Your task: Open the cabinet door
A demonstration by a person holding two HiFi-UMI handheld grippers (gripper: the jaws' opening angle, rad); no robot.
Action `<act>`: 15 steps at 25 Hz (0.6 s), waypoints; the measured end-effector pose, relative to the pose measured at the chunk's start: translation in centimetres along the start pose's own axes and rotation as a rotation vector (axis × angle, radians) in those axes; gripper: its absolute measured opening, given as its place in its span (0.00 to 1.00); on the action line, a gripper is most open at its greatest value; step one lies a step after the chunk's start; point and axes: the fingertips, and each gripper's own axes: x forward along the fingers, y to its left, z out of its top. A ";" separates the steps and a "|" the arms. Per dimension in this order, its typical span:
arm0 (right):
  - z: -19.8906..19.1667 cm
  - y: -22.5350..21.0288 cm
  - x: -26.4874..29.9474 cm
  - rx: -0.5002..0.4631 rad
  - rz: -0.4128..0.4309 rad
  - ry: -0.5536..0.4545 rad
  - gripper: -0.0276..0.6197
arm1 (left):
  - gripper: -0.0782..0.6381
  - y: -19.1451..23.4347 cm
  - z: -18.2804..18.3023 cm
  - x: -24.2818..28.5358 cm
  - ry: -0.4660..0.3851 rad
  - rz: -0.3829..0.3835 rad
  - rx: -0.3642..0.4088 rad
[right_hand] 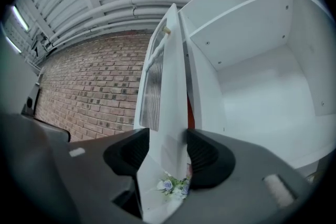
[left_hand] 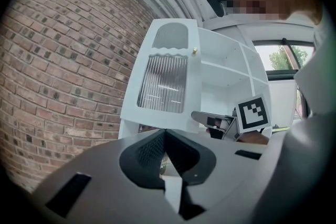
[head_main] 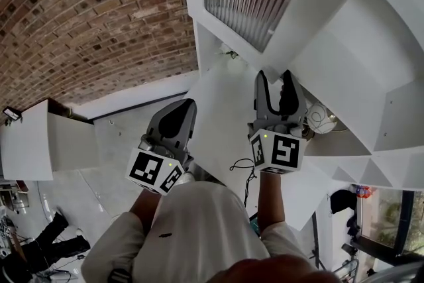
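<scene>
Your right gripper (right_hand: 167, 150) has its jaws closed onto the free edge of the white cabinet door (right_hand: 169, 86), 1 pad on each face, well below the small brass knob (right_hand: 167, 31). That door stands swung out from the white cabinet (right_hand: 262, 60), nearly edge-on to the right gripper view, and the bare shelves to its right lie open to sight. Its ribbed glass panel (left_hand: 163, 83) faces your left gripper (left_hand: 165, 135), which hangs clear of the door on the left with its 2 jaws pressed together and nothing between them. From the head view both grippers sit side by side in front of you, the left one lower and nearer. Red brick wall (head_main: 86, 10) fills the far left behind the cabinet.
</scene>
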 end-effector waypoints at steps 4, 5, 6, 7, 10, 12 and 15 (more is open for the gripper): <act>0.0 0.5 -0.7 -0.004 0.001 -0.001 0.38 | 0.12 0.0 0.0 -0.6 -0.005 -0.006 -0.006; 0.0 0.6 -0.8 -0.002 0.001 0.001 0.38 | 0.12 0.0 0.1 -0.7 -0.006 -0.008 -0.007; 0.0 0.7 -0.9 -0.002 0.002 0.004 0.38 | 0.12 -0.1 0.1 -0.9 -0.005 -0.009 -0.008; 0.0 0.9 -1.0 0.000 0.001 0.007 0.38 | 0.12 -0.1 0.1 -1.0 -0.005 -0.011 -0.009; 0.2 1.3 -1.3 -0.004 -0.004 0.008 0.36 | 0.12 0.0 0.4 -1.4 -0.009 -0.018 -0.008; 0.3 1.7 -1.4 -0.014 -0.004 0.012 0.35 | 0.12 0.2 0.5 -1.8 -0.014 -0.021 -0.009; 0.3 2.1 -1.6 -0.015 -0.009 0.015 0.33 | 0.12 0.3 0.6 -2.2 -0.019 -0.027 -0.011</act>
